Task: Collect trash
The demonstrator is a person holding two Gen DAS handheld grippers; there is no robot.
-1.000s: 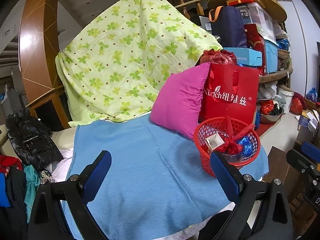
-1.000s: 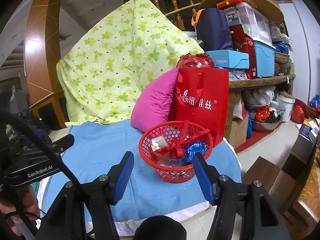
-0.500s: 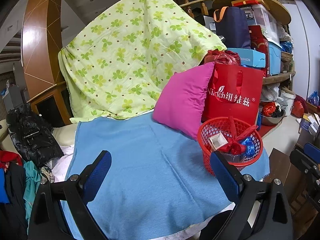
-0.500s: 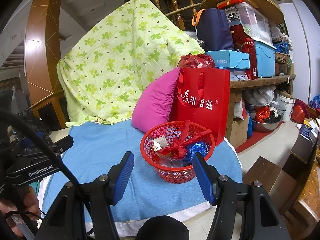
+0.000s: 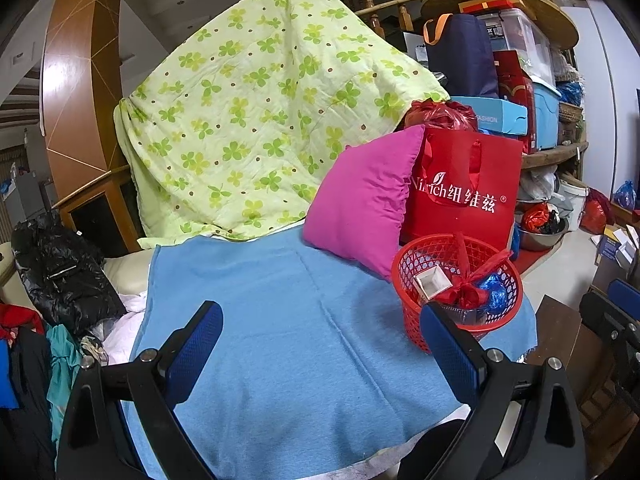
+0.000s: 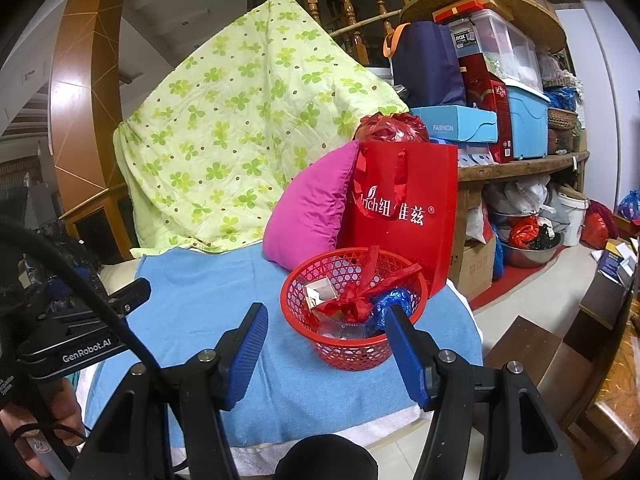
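Right wrist view: right gripper (image 6: 326, 346) parted, blue ribbed pads clear of everything, hovering just short of red plastic mesh basket (image 6: 316, 284). Left gripper (image 5: 320, 344) likewise spread wide and empty, left of basket. Inside basket: crinkled red wrapper (image 6: 360, 300), shiny blue foil (image 6: 394, 298), small white box (image 6: 320, 290). Under basket, soft blue towel (image 6: 192, 292); behind basket, glossy red paper bag (image 6: 404, 216) and magenta pillow (image 6: 312, 216).

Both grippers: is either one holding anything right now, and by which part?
Nothing is held. The left gripper and right gripper both stand open and empty above the blue cloth, short of the red basket.
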